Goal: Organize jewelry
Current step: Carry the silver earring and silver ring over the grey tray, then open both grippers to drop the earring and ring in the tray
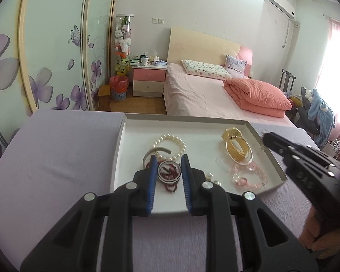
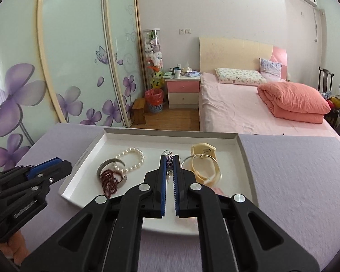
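The right tool (image 2: 169,159) is nearly closed on a small beaded charm (image 2: 169,158) above the white tray (image 2: 242,158). Light, dangly, best pinched at its bead cluster. The left tool (image 1: 169,158) gapes over a red bead strand (image 1: 168,173).

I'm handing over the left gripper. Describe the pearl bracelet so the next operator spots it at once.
Find the shallow white tray on the lilac cloth. The pearl bracelet lies in its far left part, just beyond the left gripper. It is the only ring of round cream-white beads; beside it are a grey open cuff and dark red beads.
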`<state>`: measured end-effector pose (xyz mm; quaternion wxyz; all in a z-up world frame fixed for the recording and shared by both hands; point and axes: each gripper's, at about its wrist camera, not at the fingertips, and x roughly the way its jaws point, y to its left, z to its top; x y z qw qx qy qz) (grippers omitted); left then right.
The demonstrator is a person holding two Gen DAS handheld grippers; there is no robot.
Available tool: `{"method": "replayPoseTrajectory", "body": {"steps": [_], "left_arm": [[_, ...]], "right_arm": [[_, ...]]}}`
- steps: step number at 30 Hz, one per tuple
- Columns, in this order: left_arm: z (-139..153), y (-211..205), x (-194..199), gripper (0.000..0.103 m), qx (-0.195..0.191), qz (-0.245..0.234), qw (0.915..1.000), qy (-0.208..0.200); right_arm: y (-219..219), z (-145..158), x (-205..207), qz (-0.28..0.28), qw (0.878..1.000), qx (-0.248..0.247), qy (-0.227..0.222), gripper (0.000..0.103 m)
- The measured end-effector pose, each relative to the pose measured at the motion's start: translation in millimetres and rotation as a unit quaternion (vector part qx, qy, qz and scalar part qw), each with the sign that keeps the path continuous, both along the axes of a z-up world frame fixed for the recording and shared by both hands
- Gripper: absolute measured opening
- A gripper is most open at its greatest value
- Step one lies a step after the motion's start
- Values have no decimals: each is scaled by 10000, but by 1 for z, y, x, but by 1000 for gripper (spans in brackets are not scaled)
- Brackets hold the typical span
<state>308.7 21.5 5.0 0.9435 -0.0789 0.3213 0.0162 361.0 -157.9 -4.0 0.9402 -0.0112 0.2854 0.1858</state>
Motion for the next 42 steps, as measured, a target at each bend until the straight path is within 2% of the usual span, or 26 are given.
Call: {"method": "replayPoseTrajectory", "body": {"steps": [5, 17, 18, 20, 21, 22, 29, 42], "left_arm": [[-3, 1, 14, 21, -25, 2, 10000, 20], [-14, -6, 30, 21, -54, -126, 9999, 93], [-15, -6, 30, 21, -58, -131, 9998, 98], [-16, -7, 31, 21, -67, -137, 9998, 111], [-17, -7, 32, 21, -72, -142, 9998, 120], [-18, -8, 32, 21, -70, -145, 9998, 122], [-19, -8, 33, 21, -79, -152, 9998, 129], [-25, -17, 43, 21, -55, -187, 9996, 192]], "right_arm": [[1, -14, 18, -48, 9999, -39, 127, 6], [3, -25, 32, -201, 9994, 2, 295, 7], [2, -27, 33, -209, 9992, 16, 329, 10], [0, -28, 33, -260, 9991, 34, 345, 23], [-2, -28, 33, -300, 9990, 52, 326, 37], [-4, -28, 32, -329, 9990, 70, 299, 45], [-16, -29, 31, -465, 9984, 75, 309, 46], [-36, -39, 33, -663, 9972, 32, 349, 56]]}}
